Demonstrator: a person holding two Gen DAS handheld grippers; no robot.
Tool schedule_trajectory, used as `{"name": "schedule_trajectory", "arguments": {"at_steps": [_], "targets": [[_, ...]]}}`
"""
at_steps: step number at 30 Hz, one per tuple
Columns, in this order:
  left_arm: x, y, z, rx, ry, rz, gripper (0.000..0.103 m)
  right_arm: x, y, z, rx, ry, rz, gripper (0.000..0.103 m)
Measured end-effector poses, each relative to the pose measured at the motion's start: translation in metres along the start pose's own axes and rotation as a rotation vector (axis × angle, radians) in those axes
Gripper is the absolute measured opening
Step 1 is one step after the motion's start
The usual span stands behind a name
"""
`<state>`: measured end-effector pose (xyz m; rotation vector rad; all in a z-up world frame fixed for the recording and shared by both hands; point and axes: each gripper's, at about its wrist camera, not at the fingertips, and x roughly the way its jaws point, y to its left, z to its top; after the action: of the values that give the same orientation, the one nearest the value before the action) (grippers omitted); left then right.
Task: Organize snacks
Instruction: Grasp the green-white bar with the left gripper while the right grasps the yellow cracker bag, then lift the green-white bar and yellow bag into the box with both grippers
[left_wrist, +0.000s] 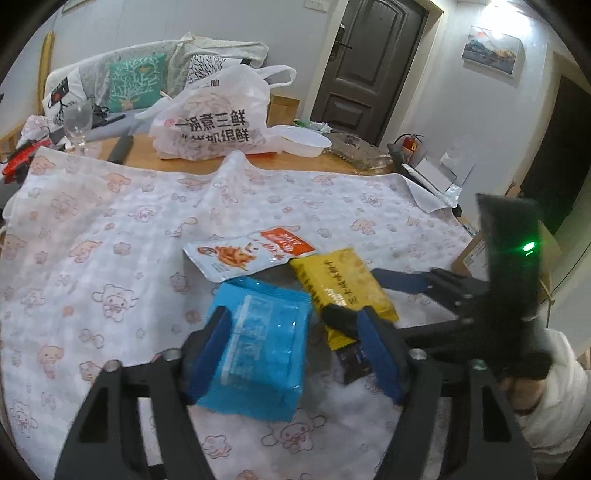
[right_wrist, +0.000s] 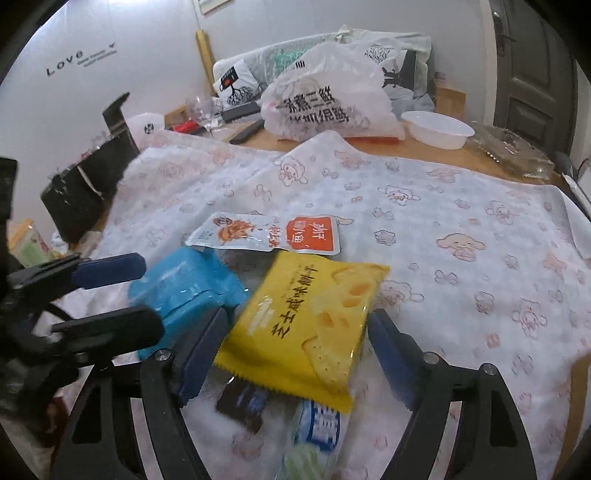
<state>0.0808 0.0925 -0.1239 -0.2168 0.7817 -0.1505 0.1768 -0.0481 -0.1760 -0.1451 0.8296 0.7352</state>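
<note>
A blue snack packet (left_wrist: 258, 347) lies on the patterned cloth between the fingers of my left gripper (left_wrist: 295, 350), which is open around it. A yellow cheese-cracker packet (right_wrist: 310, 325) lies between the fingers of my open right gripper (right_wrist: 291, 350). It also shows in the left wrist view (left_wrist: 343, 284). A white and orange pouch (left_wrist: 251, 251) lies just beyond both. A small dark packet (right_wrist: 243, 402) and a blue-white packet (right_wrist: 321, 424) lie under the yellow one's near edge. The blue packet (right_wrist: 184, 291) sits left of the yellow one, with the left gripper (right_wrist: 122, 295) around it.
A white printed plastic bag (left_wrist: 214, 118), a white bowl (left_wrist: 303, 142), a wine glass (left_wrist: 77, 122) and a clear tray (left_wrist: 358, 151) stand at the table's far edge. A black box (right_wrist: 85, 188) stands at the left. A sofa with cushions is behind.
</note>
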Motion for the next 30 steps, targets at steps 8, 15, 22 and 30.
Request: {"name": "schedule_trajectory", "arguments": {"at_steps": [8,15,22,30], "targets": [[0.008,-0.02,-0.006,0.023,0.037,-0.025,0.055,-0.027,-0.016,-0.019,0.008,0.004,0.004,0.07],[0.028,-0.058,-0.01,0.06,0.104,-0.079,0.041,-0.058,-0.047,-0.046,0.039,0.024,-0.054,0.07],[0.063,-0.095,-0.019,0.075,0.183,-0.048,0.041,-0.07,-0.049,-0.073,-0.032,0.048,-0.08,0.071],[0.078,-0.122,-0.027,0.169,0.163,0.145,0.036,-0.084,-0.051,-0.092,-0.061,0.032,-0.086,0.071]]}}
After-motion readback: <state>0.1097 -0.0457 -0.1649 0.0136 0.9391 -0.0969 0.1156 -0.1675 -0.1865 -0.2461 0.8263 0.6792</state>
